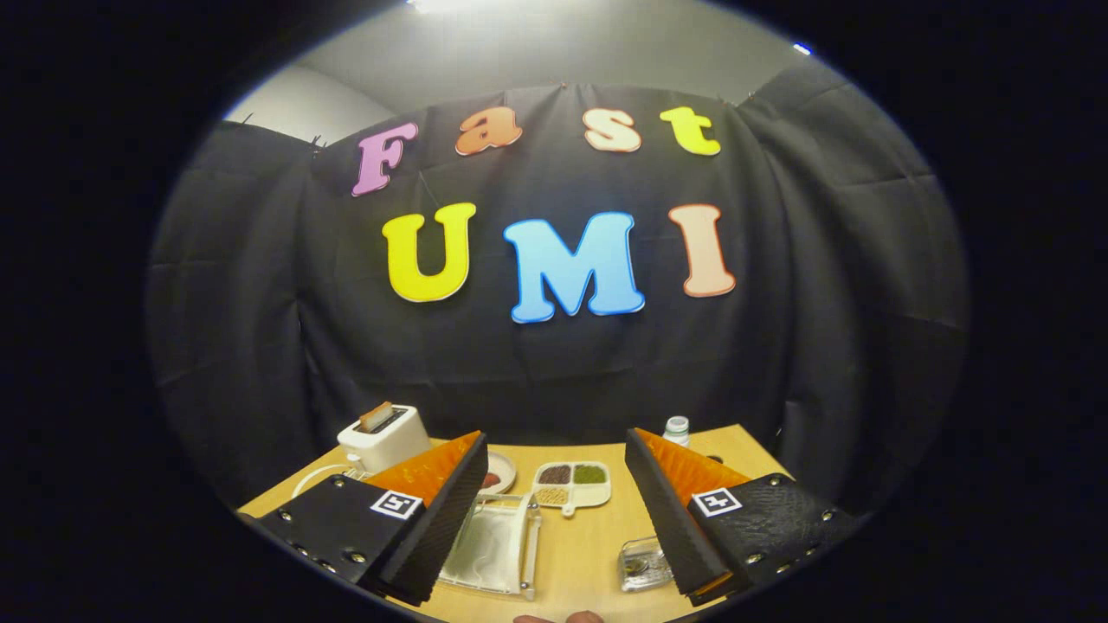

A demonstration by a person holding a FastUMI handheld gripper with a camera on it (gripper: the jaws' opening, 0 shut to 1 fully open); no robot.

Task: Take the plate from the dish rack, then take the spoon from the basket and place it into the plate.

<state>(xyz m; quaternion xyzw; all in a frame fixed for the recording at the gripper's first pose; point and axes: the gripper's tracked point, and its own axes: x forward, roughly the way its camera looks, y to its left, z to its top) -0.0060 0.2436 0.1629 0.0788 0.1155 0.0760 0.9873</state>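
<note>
My gripper (556, 439) is held high over a wooden table (580, 554), fingers spread wide apart and nothing between them. Below the gap, close to the left finger, lies a white rack-like tray with a clear frame (492, 547); I cannot tell whether a plate sits in it. A small clear container (642, 566) rests against the right finger's inner side, its contents unclear. A small round plate (500, 473) with something reddish on it peeks out from behind the left finger. No spoon can be made out.
A white toaster (383, 437) with a slice in it stands at the table's far left. A divided dish of grains (572, 484) lies beyond the fingers, and a small white-capped bottle (676, 427) stands at the far right. A person's fingertips (558, 617) show at the near edge.
</note>
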